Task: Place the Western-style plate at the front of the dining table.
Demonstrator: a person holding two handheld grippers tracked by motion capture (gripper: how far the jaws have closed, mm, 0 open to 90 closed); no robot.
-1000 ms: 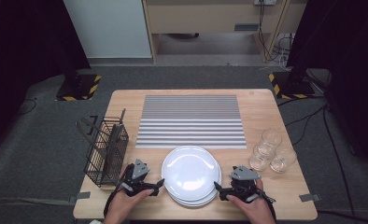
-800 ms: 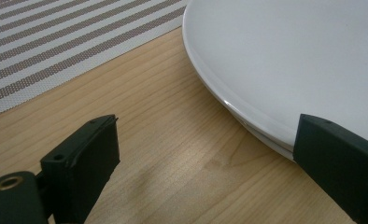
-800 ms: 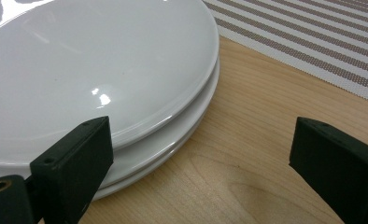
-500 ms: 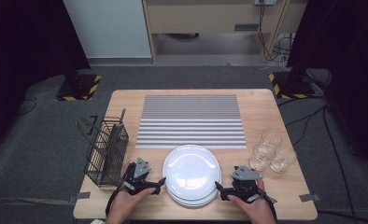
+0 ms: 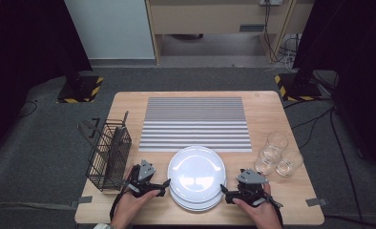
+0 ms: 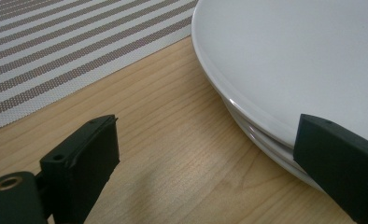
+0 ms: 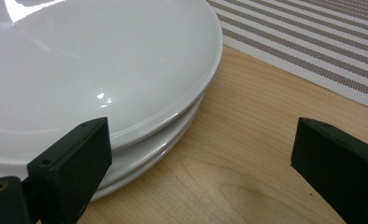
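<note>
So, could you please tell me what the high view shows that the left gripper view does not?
High view alone: the wire basket, three glasses, both hands, and the right gripper at the plates' other side. Left gripper view alone: the stacked rims of the plates seen edge-on, and the left gripper with its jaws wide apart. Both share the white plates, the striped mat and the wooden table.

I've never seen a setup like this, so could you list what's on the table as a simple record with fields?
Plates: stack of white plates at the near edge
Left gripper: open, beside the stack's left rim
Right gripper: open, beside the stack's right rim
Mat: striped placemat behind the plates
Glasses: three clear glasses at right
Basket: black wire basket at left
</note>
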